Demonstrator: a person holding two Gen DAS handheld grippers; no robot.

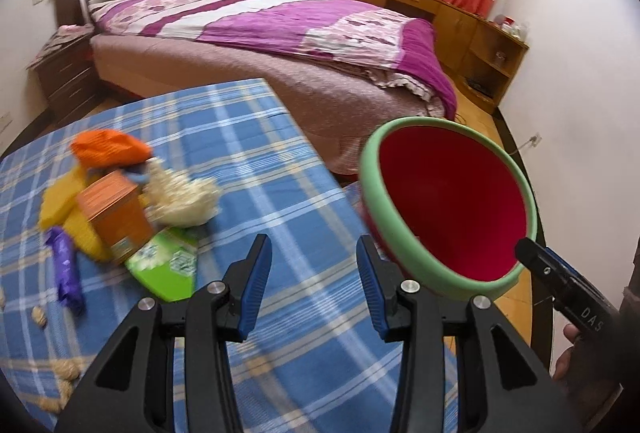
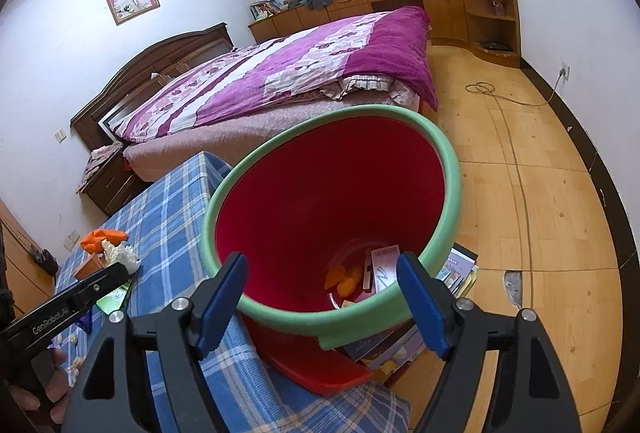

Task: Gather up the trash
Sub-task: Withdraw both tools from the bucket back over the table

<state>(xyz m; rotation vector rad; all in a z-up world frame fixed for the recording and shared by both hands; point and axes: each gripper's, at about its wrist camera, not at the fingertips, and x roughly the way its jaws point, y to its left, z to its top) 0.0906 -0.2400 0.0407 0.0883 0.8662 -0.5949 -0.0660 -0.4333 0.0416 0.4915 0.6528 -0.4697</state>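
A red bin with a green rim (image 2: 448, 169) stands off the table's edge; a white carton (image 2: 384, 265) and orange scraps (image 2: 342, 279) lie at its bottom. My right gripper (image 2: 322, 297) is open, its blue fingers astride the bin's near rim without pressing on it. My left gripper (image 1: 314, 273) hangs open and empty over the blue plaid tablecloth (image 1: 248, 121). To its left lies a blurred trash pile: orange bag (image 1: 108, 149), orange box (image 1: 116, 217), crumpled white paper (image 1: 180, 197), green packet (image 1: 168, 265), purple wrapper (image 1: 66, 269). The bin (image 1: 448, 205) shows at right.
Peanut shells (image 1: 40, 317) dot the cloth's near left. A stack of books (image 2: 456, 277) lies on the wooden floor (image 2: 540, 193) under the bin. A bed with a purple quilt (image 1: 280, 17) stands behind the table; a cable (image 2: 504, 97) trails across the floor.
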